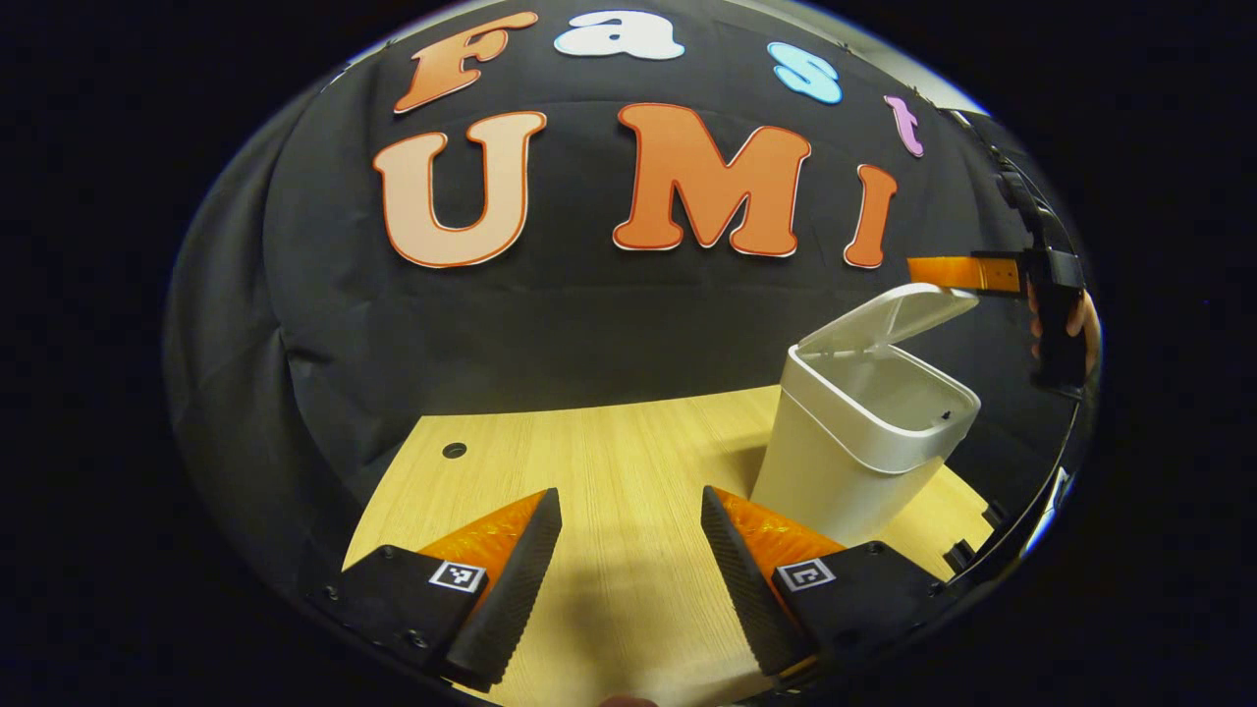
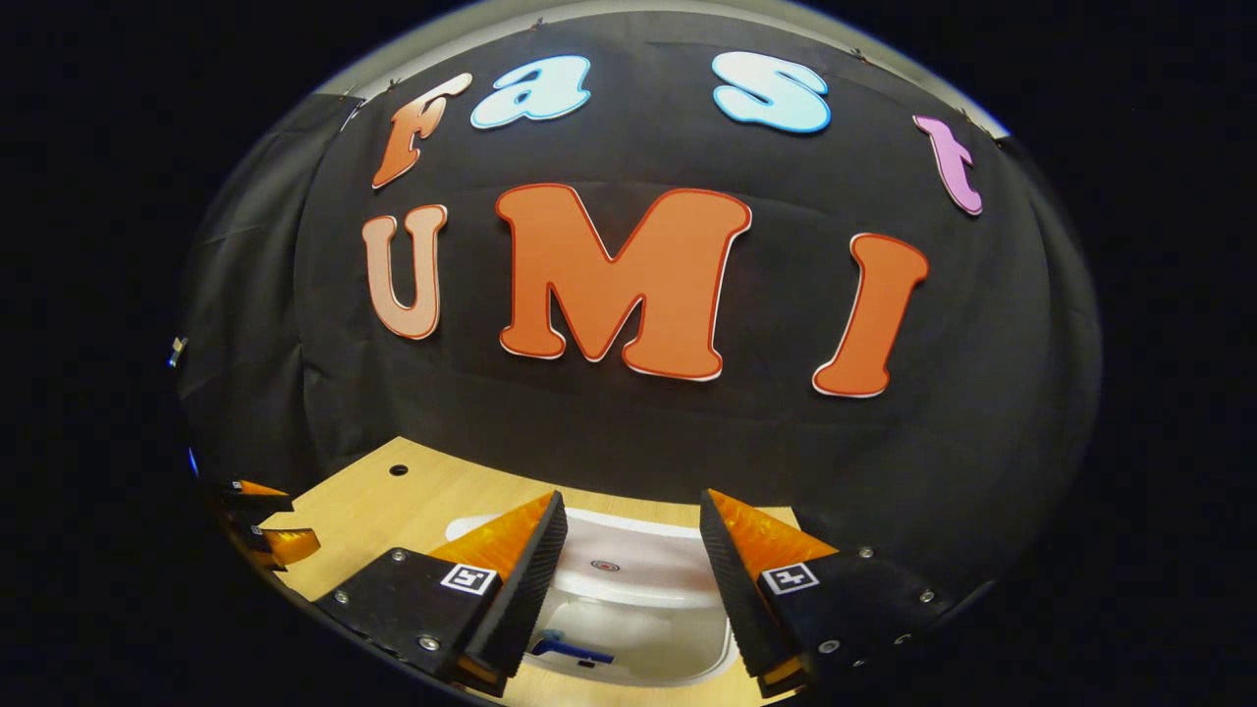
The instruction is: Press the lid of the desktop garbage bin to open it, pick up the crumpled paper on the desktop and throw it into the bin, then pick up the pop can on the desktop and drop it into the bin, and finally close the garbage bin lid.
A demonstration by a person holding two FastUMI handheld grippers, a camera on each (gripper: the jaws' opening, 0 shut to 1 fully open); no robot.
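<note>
The left gripper [image 1: 630,550] hangs low over the desk [image 1: 609,462] near its front edge, fingers spread and empty, with the bin [image 1: 854,442] beyond it toward the desk's right edge, lid [image 1: 899,314] tilted up. The right gripper [image 2: 633,560], fingers likewise apart and holding nothing, hovers right above the bin's mouth, where something blue lies inside. Neither paper nor can is seen on the desk, so I judge both drops likely done and only closing the lid left.
</note>
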